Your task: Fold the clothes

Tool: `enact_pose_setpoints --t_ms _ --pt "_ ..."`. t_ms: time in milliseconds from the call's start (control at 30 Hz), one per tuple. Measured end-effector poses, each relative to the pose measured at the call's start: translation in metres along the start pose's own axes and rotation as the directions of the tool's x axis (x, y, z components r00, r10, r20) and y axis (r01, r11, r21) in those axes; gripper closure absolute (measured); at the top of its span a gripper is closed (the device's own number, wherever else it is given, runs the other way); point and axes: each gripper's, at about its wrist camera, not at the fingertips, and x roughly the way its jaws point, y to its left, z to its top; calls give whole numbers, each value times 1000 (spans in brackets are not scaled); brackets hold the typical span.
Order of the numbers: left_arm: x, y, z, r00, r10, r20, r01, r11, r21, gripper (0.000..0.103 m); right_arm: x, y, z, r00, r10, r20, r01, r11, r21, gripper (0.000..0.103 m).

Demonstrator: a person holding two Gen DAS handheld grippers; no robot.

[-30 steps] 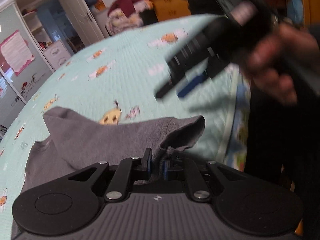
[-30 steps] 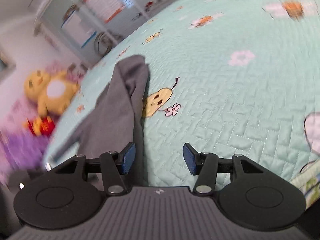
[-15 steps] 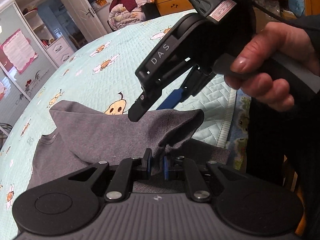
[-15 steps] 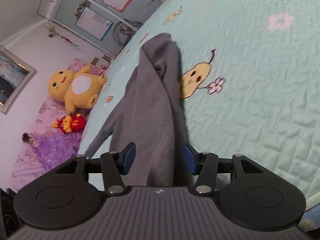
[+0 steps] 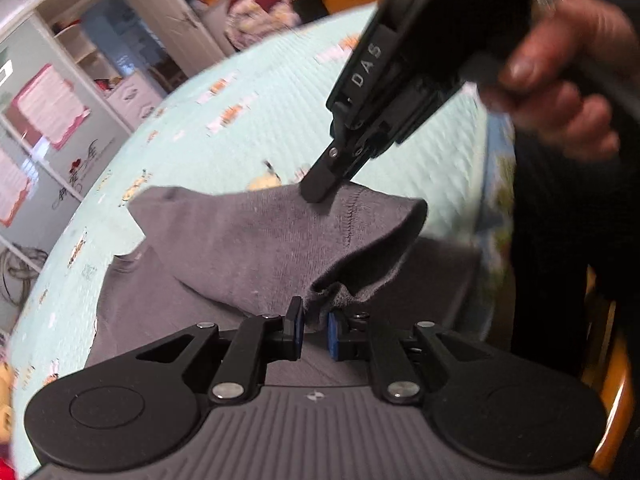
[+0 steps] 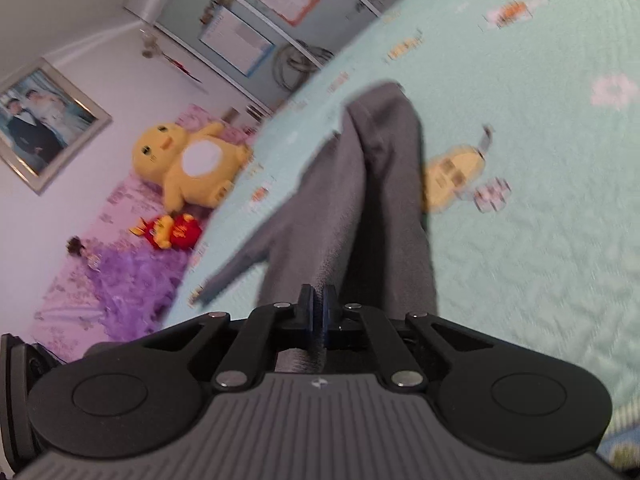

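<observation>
The grey garment [image 5: 256, 248] is lying on the bed, folded over on itself, and both claws are biting into it. The left gripper [image 5: 314, 330] is pinching a bunched fold of the grey cloth between its blue pads, the jaws standing only a sliver apart with the fabric rising straight up from between them. The right gripper [image 6: 319, 318] has just been closing, and its jaws are now pressing tight together on a ridge of the same garment, which is stretching away from the fingertips in a long narrow strip toward the far side of the bed. In the left wrist view the right gripper's black fingers [image 5: 320, 188] are coming down onto the upper fold near the seam, with a hand [image 5: 560, 92] wrapping the handle behind. The garment is resting on a mint-green quilted bedspread [image 6: 540, 240] printed with yellow cartoon figures and small flowers. Beyond the bed a yellow plush toy [image 6: 192, 164] and a smaller red one [image 6: 172, 232] are sitting on purple bedding, a framed photo [image 6: 40, 124] is hanging on the wall, and a white wardrobe [image 5: 72, 92] is standing behind.
</observation>
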Motion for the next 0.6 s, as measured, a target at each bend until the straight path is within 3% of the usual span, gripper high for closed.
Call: enact_pose_setpoints --t_ms 233,300,333,467,600 --pt "8 -9 -7 999 -17 -40 17 1000 -8 81 10 -30 -30 991 -101 -87 104 994 37 101" --pt "6 -7 -8 999 -13 -40 13 1000 -15 63 9 -29 -32 991 -105 -87 108 994 24 102" --pt "5 -6 -11 999 -8 -47 7 1000 -16 59 9 -29 -32 990 -108 -87 109 994 17 102" --pt "2 1 -22 996 7 -87 -10 999 -38 58 9 -29 -35 990 -105 -94 108 994 20 101" --pt "-10 21 -24 997 31 -67 -40 991 -129 58 10 -28 -34 990 -105 -98 108 994 19 101"
